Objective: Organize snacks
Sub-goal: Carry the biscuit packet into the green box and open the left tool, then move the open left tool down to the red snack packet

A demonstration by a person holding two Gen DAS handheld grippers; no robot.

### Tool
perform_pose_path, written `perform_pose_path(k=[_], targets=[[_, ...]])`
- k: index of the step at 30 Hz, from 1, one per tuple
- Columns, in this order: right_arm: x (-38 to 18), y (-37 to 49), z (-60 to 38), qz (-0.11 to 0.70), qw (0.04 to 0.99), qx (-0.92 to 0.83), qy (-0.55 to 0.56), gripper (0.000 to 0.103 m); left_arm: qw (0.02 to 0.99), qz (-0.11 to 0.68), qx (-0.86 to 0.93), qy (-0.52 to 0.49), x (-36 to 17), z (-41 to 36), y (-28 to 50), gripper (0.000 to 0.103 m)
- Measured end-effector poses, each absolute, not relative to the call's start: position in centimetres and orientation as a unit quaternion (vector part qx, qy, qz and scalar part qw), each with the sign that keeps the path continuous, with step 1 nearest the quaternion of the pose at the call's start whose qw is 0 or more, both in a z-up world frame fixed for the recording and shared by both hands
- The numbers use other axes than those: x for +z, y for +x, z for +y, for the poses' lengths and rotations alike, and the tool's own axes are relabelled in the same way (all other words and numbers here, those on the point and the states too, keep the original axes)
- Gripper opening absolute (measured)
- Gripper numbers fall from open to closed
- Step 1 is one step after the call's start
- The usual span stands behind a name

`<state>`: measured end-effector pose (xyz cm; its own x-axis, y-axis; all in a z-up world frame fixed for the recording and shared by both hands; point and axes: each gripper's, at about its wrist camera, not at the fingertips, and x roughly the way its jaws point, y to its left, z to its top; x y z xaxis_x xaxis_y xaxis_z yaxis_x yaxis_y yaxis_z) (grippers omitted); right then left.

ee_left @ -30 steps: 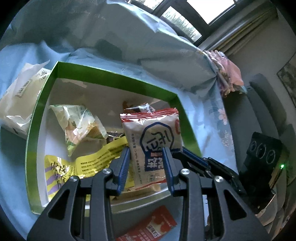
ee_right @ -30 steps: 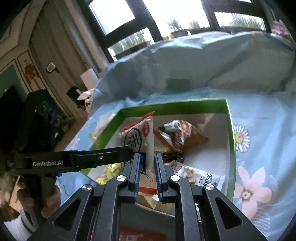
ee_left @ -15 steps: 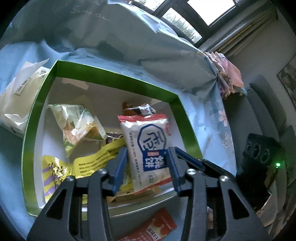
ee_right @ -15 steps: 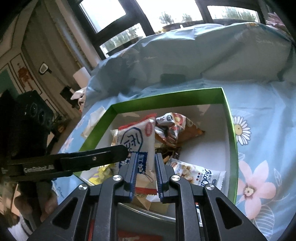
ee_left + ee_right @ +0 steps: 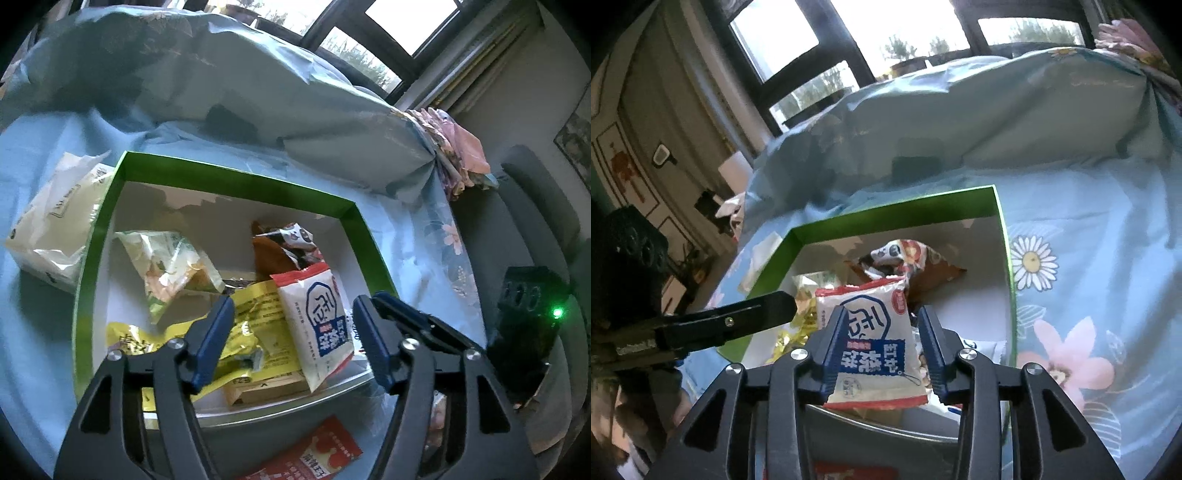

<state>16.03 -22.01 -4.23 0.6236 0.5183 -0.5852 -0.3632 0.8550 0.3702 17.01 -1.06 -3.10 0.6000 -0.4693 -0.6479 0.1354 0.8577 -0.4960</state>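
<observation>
Both jaws now spread, white-and-blue cracker packet [image 5: 871, 339] released, Chinese lettering

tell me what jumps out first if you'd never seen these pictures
The white snack packet with the blue emblem and red trim grabs the eye, lying in the green-rimmed box on top of other snacks. Both the left gripper and right gripper frame it with blue pads spread wide, touching nothing. Around the box lies a light blue floral cloth.
</observation>
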Motion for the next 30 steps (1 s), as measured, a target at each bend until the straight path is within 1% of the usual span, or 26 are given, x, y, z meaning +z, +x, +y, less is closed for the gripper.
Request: perform_pose_path(k=[1, 2, 4, 6, 10, 30], targets=[[-4.1, 15.9, -22.2, 0.355, 0.895, 0.245, 0.109, 0.044, 0.874, 0.409, -0.169, -0.2, -3.0, -1.0, 16.9, 0.08], [-3.9, 15.8, -22.3, 0.353, 0.896, 0.244, 0.111, 0.046, 0.877, 0.406, -0.166, -0.197, -2.9, -0.9, 16.7, 0.081], [-3.7, 15.5, -22.6, 0.35, 0.898, 0.241, 0.113, 0.053, 0.88, 0.404, -0.161, -0.193, -2.7, -0.8, 16.5, 0.081], [-3.5, 15.2, -22.8, 0.348, 0.899, 0.24, 0.115, 0.054, 0.883, 0.403, -0.155, -0.186, -2.5, -0.8, 16.3, 0.082], [-3.4, 14.9, -22.9, 0.348, 0.899, 0.239, 0.117, 0.055, 0.89, 0.399, -0.138, -0.17, -2.3, -0.9, 15.7, 0.091], [-2.6, 11.4, -21.9, 0.343, 0.899, 0.26, 0.086, 0.056, 0.914, 0.388, -0.064, -0.1, -2.0, -0.6, 12.3, 0.091]])
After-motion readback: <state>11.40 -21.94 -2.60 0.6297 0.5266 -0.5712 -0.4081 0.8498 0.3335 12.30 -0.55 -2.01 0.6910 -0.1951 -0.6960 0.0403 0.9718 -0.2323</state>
